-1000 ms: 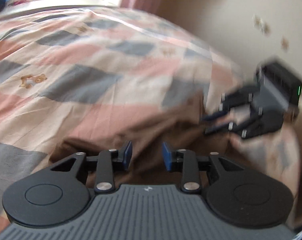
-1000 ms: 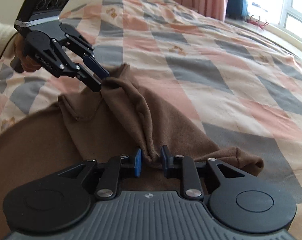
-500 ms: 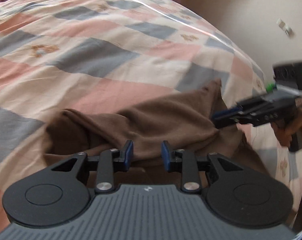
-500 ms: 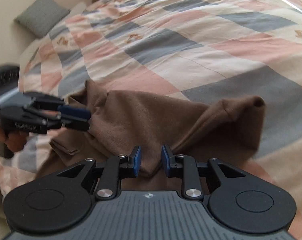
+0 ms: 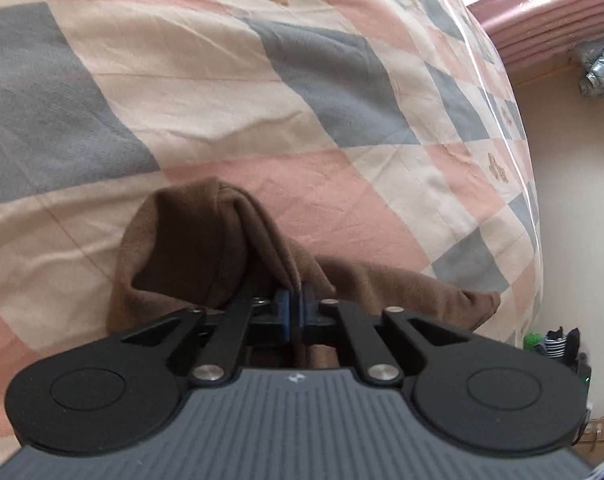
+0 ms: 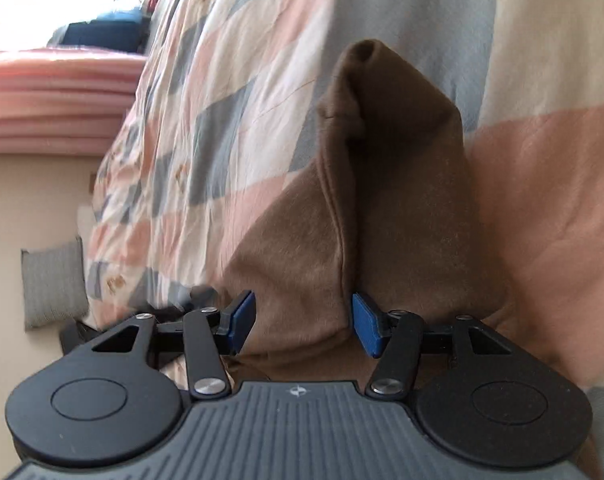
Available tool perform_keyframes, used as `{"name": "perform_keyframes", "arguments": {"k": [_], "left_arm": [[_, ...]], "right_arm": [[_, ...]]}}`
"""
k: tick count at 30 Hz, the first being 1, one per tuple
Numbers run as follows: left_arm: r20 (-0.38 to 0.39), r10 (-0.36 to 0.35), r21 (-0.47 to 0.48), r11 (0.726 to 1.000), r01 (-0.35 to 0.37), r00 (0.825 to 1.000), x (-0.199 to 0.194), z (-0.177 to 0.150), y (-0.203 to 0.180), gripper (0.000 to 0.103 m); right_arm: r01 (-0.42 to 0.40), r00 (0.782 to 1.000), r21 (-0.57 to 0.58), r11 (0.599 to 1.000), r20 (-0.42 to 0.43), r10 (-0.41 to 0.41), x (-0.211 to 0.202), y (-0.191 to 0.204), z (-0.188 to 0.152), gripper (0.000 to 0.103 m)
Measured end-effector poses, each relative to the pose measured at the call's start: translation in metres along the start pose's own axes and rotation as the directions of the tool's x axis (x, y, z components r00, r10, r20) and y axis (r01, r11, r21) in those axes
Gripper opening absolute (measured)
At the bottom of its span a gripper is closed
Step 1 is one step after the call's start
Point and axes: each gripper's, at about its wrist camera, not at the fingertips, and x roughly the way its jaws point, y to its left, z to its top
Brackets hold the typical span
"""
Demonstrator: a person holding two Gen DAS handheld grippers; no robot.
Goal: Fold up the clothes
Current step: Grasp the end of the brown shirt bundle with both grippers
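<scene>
The left hand-held gripper has its blue pads pressed together on a thin ridge of the soft brown knit garment, pinching a fold right at the fingertips. Over on the right, the right hand-held gripper stands spread wide, pads well apart, with the same brown cloth bunched up between and beyond them, gripped by neither pad.

The garment sits on the bed's patchwork quilt of pink, grey and cream squares, humped into a peak and not lying flat. It looks light and floppy: it droops, creases and piles wherever it's let go, so one pinch only lifts a tent of fabric. Best hold, I'd judge, is along a hem or seam edge, where doubled cloth gives the pads something thicker to bite. Mid-panel grabs would likely slide or drag extra layers.
</scene>
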Motion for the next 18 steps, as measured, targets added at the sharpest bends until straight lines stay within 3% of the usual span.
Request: {"name": "perform_keyframes", "arguments": {"k": [1, 2, 4, 6, 10, 12, 14, 18], "left_arm": [[0.063, -0.001, 0.048, 0.999, -0.002, 0.998, -0.014, -0.005, -0.005, 0.001], [0.127, -0.008, 0.1, 0.995, -0.005, 0.992, -0.028, -0.012, -0.01, 0.001], [0.199, -0.042, 0.19, 0.982, 0.004, 0.979, -0.044, -0.03, -0.019, 0.002], [0.209, -0.026, 0.27, 0.962, -0.032, 0.978, -0.043, -0.05, -0.023, 0.003], [0.138, 0.105, 0.239, 0.962, -0.136, 0.985, -0.012, -0.077, -0.008, 0.01], [0.192, 0.087, 0.229, 0.965, -0.131, 0.977, -0.028, -0.08, -0.013, 0.012], [0.25, 0.068, 0.232, 0.964, -0.128, 0.966, -0.049, -0.081, -0.023, 0.016], [0.276, 0.032, 0.248, 0.963, -0.103, 0.961, -0.072, -0.073, -0.038, 0.022]], "right_arm": [[0.0, 1.0, 0.001, 1.0, 0.003, 0.0, 0.002, -0.002, 0.0, 0.011], [0.007, 1.0, -0.01, 1.0, 0.003, -0.006, 0.001, -0.003, -0.001, 0.008], [0.02, 1.0, -0.033, 0.999, 0.004, -0.02, -0.002, -0.004, -0.004, 0.008], [0.033, 0.999, -0.056, 0.998, 0.005, -0.033, -0.004, -0.006, -0.007, 0.007], [0.059, 0.998, -0.101, 0.993, 0.008, -0.058, -0.009, -0.009, -0.012, 0.007], [0.071, 0.997, -0.124, 0.99, 0.008, -0.07, -0.01, -0.01, -0.014, 0.008], [0.076, 0.997, -0.169, 0.983, 0.013, -0.075, -0.011, 0.001, -0.015, 0.018], [0.159, 0.984, -0.318, 0.935, 0.131, -0.123, -0.033, 0.03, -0.024, 0.029]]}}
